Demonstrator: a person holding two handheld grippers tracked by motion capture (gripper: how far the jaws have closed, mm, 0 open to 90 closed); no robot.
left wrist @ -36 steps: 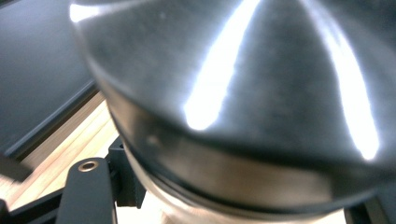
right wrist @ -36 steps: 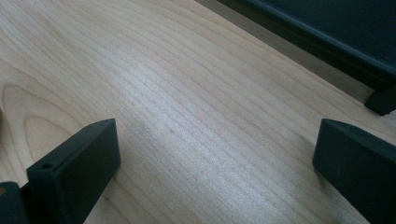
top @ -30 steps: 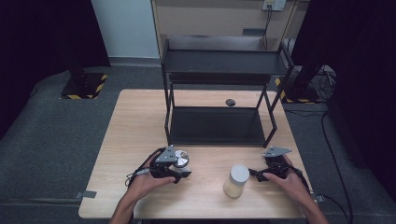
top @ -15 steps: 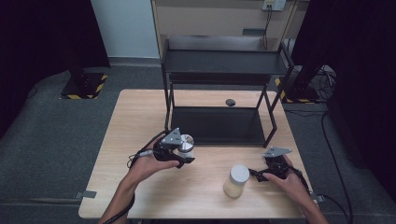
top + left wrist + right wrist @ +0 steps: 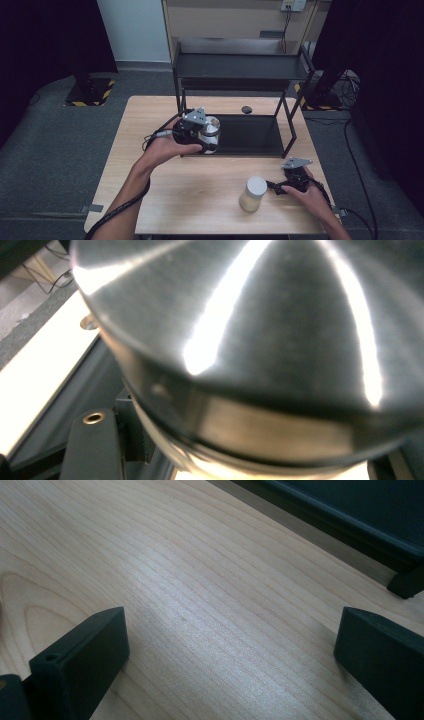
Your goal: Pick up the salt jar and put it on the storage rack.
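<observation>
A glass jar with a shiny metal lid hangs in the air at the front left corner of the black rack's lower shelf. My left gripper is shut on it, held by a hand coming from the left. That metal lid looms very close in the left gripper view. A second jar with a white lid stands on the wooden table near the front. My right gripper rests just right of it, pointing at it. Its jaws stand open over bare wood.
The black two-shelf rack takes up the table's back middle, and one of its feet lies ahead of my right gripper. A small dark round object lies on the table behind the lower shelf. Grey floor surrounds the table.
My left gripper has lifted the metal-lidded jar off the table's front and carried it up and forward to the rack's lower shelf. The right gripper and white-lidded jar have not moved.
</observation>
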